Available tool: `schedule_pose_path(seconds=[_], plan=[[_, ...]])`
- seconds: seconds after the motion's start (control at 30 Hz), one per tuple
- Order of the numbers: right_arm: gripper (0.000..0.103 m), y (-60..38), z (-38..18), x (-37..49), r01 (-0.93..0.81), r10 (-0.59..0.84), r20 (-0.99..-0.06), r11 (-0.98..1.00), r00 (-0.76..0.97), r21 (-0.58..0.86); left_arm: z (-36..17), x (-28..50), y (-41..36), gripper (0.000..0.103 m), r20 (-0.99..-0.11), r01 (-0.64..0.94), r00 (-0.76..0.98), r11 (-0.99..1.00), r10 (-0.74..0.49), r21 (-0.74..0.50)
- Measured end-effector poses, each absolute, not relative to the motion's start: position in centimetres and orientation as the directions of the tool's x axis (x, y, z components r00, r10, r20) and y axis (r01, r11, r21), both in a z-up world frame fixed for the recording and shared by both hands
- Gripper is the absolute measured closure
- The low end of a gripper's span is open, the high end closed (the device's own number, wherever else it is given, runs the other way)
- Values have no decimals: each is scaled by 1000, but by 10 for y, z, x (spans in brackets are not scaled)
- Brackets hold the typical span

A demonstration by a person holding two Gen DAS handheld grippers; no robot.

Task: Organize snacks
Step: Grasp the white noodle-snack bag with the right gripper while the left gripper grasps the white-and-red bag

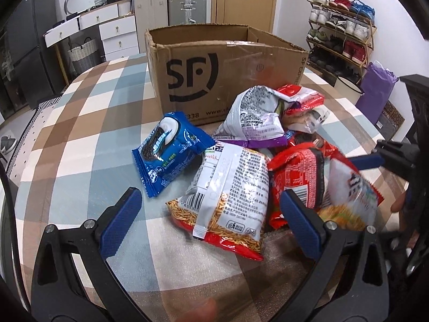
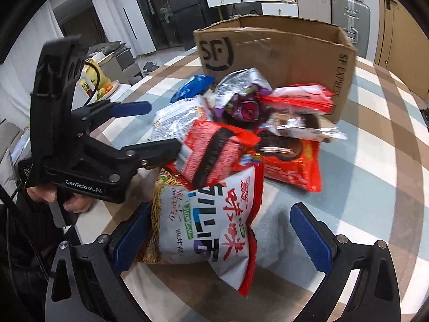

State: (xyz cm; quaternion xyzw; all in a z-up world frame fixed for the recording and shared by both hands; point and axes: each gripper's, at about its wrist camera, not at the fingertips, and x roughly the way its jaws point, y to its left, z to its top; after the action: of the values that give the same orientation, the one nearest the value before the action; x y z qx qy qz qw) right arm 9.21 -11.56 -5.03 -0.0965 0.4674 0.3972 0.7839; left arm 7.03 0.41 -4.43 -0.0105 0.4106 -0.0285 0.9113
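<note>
Step in hand: the reach-in — no packet is lifted yet, and the cardboard box shows nothing inside from these angles, so the sorting looks barely begun.
Snack pile: a loose heap on the table, just in front of the box; the blue cookie packet lies at its left edge, the silver-and-purple bag at the back.
Left hand-held gripper: spread wide, its pads on either side of the white noodle-snack bag, not pressing it as far as I can tell.
Right hand-held gripper: also wide, framing the red-and-white noodle bag; the left pad looks to touch the bag's edge, the right pad stands clear.
Next move: each hand needs to close on its bag across the crinkly film — a grip near a sealed edge should slip less — then lift it clear of its neighbours and carry it over the box rim.
Risk: the overlapping packets may drag along.
Surface: soft checked cloth in blue, brown and white.
Room: suitcases, white drawers, a door and a shoe rack behind.
</note>
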Motion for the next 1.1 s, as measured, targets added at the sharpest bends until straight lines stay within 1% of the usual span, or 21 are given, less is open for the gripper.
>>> schedule_pose_path(seconds=[0.43,0.73,0.83,0.9,1.03,1.1], plan=[[0,-156,-49,114,-658,538,-802,706,259,262,-55,78,8,1,-776,32,627,998,-66,-59],[1,-167,-47,120,-633,548,-788,723,282,277,-62,85,12,1,-793,21,607,998,-57,-55],[1,-171,-48,122,-618,547,-789,732,279,288,-63,86,11,8,-793,33,606,998,-68,-60],[1,-171,-48,122,-622,552,-788,726,272,293,-65,88,10,23,-799,50,595,996,-86,-70],[1,-166,-50,118,-641,551,-796,710,250,290,-65,85,6,29,-796,73,599,996,-92,-60],[3,-164,-51,115,-656,552,-797,700,246,282,-64,84,7,38,-789,84,603,993,-115,-81]])
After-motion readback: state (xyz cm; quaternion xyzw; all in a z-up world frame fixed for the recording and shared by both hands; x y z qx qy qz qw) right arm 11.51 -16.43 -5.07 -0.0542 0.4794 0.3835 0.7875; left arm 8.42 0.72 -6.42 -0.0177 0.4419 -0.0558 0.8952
